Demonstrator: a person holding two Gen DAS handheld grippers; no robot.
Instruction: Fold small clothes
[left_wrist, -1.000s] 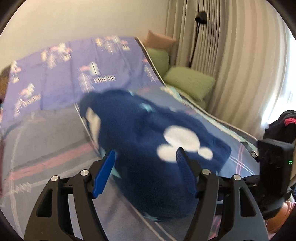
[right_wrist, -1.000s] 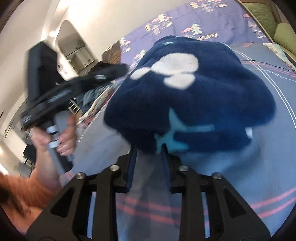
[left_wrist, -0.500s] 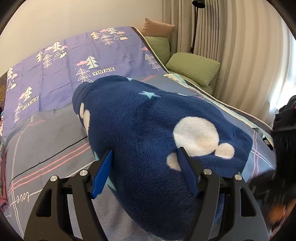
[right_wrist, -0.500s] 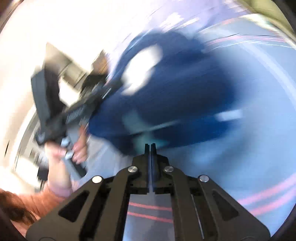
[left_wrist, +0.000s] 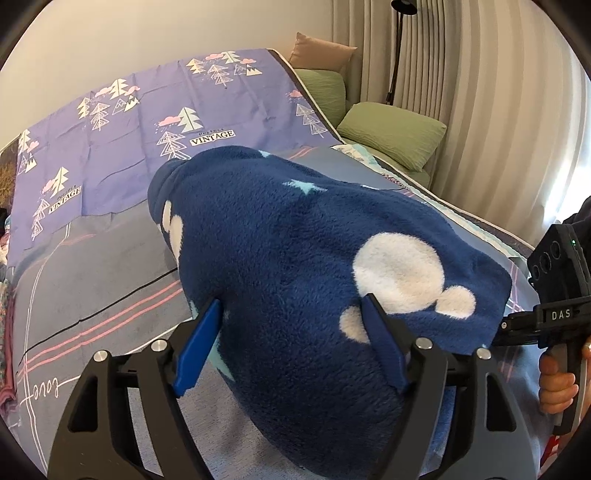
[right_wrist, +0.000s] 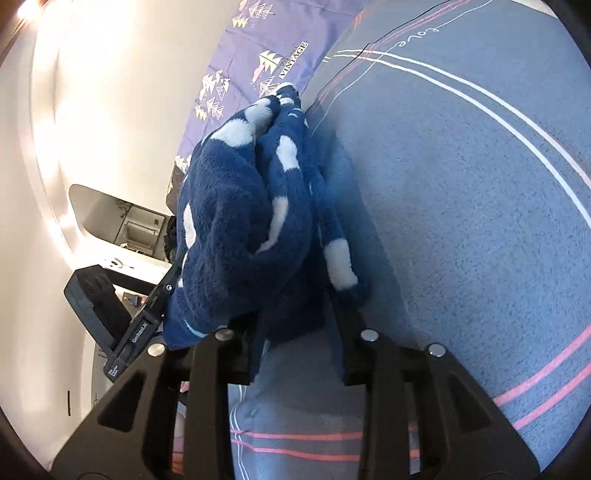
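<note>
A navy fleece garment (left_wrist: 295, 258) with white mouse-head shapes lies as a thick folded bundle on the bed. My left gripper (left_wrist: 291, 347) straddles its near end. Its blue fingers (left_wrist: 199, 343) are spread wide and opening, with fleece between them and no visible squeeze. In the right wrist view the fleece (right_wrist: 236, 206) appears tilted, since that camera is rolled. My right gripper (right_wrist: 297, 336) is at the bundle's edge. Its jaws are opening, and a fold of fleece lies between them and hides the tips. The right gripper's black housing (left_wrist: 557, 258) shows at the bundle's right side.
The bed has a grey-blue sheet (left_wrist: 92, 280) with pink stripes and a purple tree-print cover (left_wrist: 147, 147) beyond. Green pillows (left_wrist: 391, 129), a curtain (left_wrist: 498, 110) and a floor lamp (left_wrist: 397, 37) stand at the far right. A hand (left_wrist: 557, 384) holds the right gripper's handle.
The fleece has settled onto the bed. My left gripper sank closer over it and spread a little. My right gripper rolled, shut empty, then parted around the fleece's edge.
</note>
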